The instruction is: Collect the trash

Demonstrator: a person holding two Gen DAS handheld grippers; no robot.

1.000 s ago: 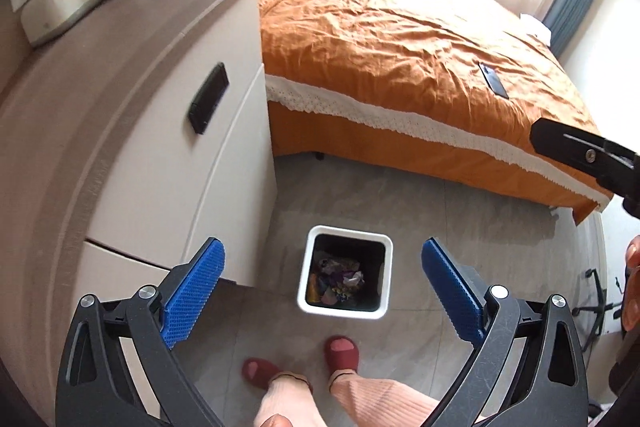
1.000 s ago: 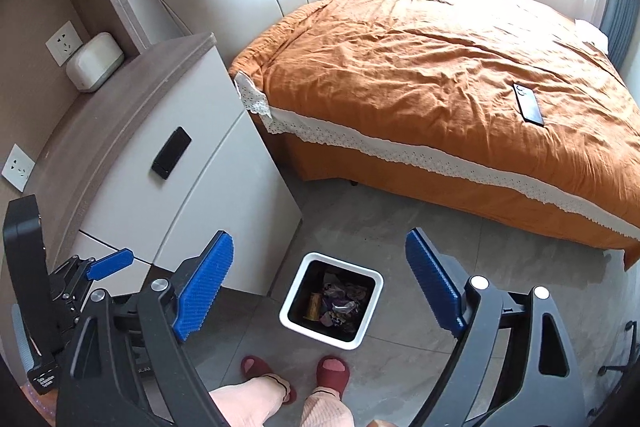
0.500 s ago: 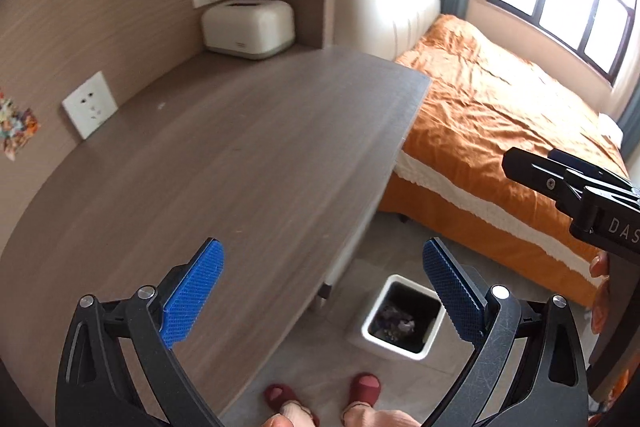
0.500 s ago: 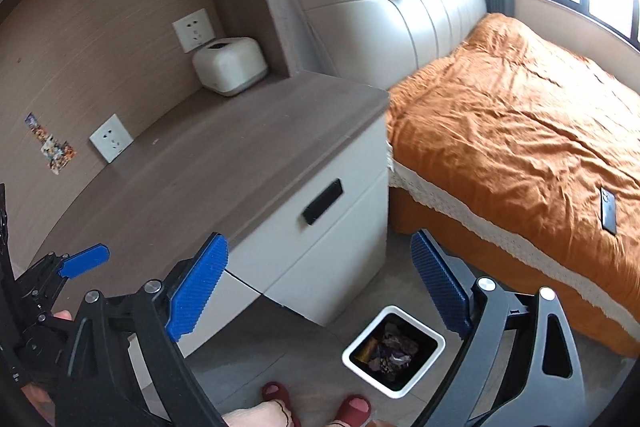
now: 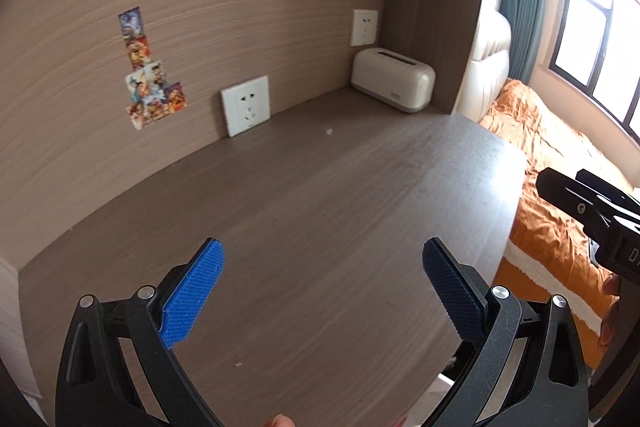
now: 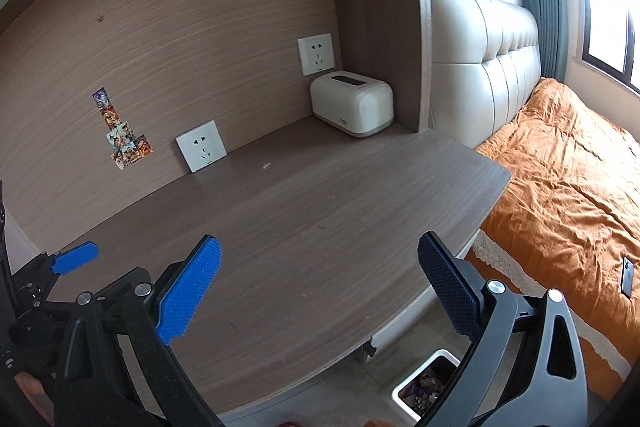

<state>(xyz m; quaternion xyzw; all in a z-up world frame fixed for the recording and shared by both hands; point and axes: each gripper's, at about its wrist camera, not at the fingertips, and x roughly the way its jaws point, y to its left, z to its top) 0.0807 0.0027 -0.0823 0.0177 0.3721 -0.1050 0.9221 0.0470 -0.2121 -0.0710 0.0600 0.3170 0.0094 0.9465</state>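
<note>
Above the desk (image 5: 320, 219) both pairs of tongs hover released, gripping nothing; the left tongs (image 5: 322, 291) and the right tongs (image 6: 318, 289) each show blue pads spread wide with bare wood between them. Almost no trash remains on this surface; a small white fleck (image 5: 329, 131) lies far ahead of both tongs, toward the back wall between the socket (image 5: 246, 110) and the cream tissue box (image 5: 392, 79); it is too small to give a long axis. The left tongs look marginally nearer to it, though the difference is slight; reaching it would call for a forward stretch with the pads tipped down. The white bin (image 6: 426, 383) stands on the floor below the desk's front edge, at the lower right of the right wrist view, wrappers already inside. Both tongs are held level, side by side, pointing at the wall; my judgement is that collection is nearly finished.
</note>
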